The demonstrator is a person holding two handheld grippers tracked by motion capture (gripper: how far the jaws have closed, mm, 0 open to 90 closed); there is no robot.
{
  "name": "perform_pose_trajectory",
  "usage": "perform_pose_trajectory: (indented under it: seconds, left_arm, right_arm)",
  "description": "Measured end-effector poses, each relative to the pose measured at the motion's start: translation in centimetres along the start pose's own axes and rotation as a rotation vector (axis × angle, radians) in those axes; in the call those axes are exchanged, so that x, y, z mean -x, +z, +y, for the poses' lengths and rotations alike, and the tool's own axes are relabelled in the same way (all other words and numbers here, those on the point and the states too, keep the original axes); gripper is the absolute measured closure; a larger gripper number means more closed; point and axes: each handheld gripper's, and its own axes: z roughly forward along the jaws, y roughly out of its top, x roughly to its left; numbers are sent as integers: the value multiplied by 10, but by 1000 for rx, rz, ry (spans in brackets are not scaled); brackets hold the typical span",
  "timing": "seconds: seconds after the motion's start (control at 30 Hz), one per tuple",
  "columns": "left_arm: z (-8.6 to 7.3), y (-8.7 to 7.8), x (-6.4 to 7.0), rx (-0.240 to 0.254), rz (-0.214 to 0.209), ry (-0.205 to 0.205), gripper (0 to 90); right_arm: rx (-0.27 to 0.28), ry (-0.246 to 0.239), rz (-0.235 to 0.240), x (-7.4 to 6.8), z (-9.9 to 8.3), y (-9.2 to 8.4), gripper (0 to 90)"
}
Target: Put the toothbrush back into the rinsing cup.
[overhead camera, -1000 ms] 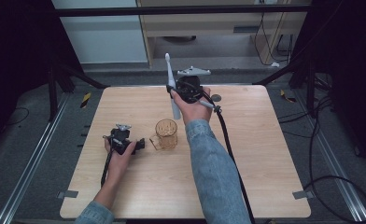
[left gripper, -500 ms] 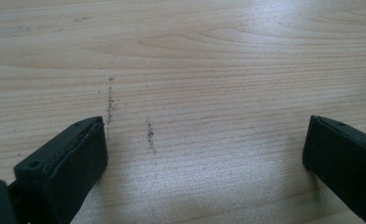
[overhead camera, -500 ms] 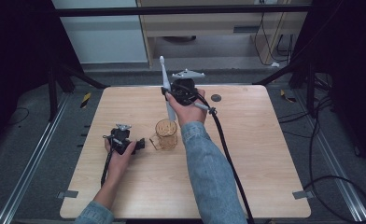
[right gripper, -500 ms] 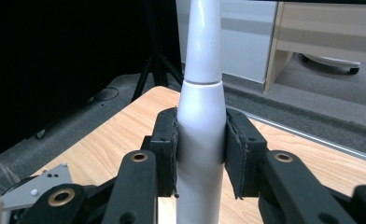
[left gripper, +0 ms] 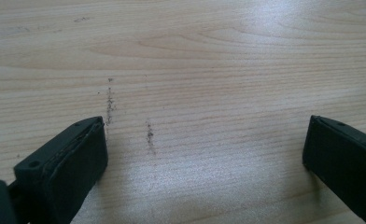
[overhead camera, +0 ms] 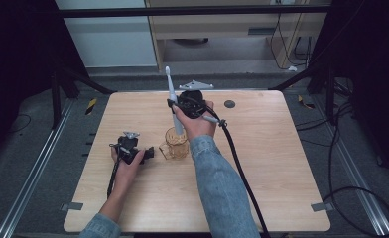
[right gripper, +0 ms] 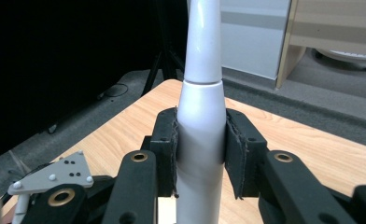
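A white electric toothbrush (overhead camera: 170, 89) stands nearly upright in my right gripper (overhead camera: 175, 106), brush head up. Its lower end reaches the mouth of an amber glass mug (overhead camera: 177, 147) at the table's middle; whether it touches the glass I cannot tell. In the right gripper view the two pads (right gripper: 166, 149) press on the toothbrush handle (right gripper: 200, 140) from both sides. My left gripper (overhead camera: 150, 153) lies on the table just left of the mug's handle, jaws toward it. In the left gripper view its jaws (left gripper: 204, 140) stand wide open over bare wood.
A small dark round disc (overhead camera: 229, 104) sits near the far edge of the wooden table (overhead camera: 282, 188). The right gripper's black cable (overhead camera: 237, 163) trails across the table toward the front. The left gripper's grey plate (right gripper: 55, 175) shows low in the right gripper view.
The right gripper has carried the toothbrush a little left and down, so its lower end now stands at the mug's mouth. The left gripper has stayed put.
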Motion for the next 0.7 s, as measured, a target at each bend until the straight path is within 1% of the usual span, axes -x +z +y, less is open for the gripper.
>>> perform_pose_trajectory:
  seconds: [0.17, 0.3, 0.43, 0.7]
  left_arm:
    - [0, 0, 0, 0, -1, 0, 0]
    - [0, 0, 0, 0, -2, 2, 0]
    - [0, 0, -1, -3, -3, 5, 0]
    - [0, 0, 0, -2, -3, 4, 0]
  right_arm:
    - [-14, 6, 3, -3, -11, 6, 670]
    - [-36, -22, -9, -8, -26, 12, 670]
    - [-50, -12, -9, -8, -37, 16, 670]
    - [-59, -5, -9, -7, -45, 18, 670]
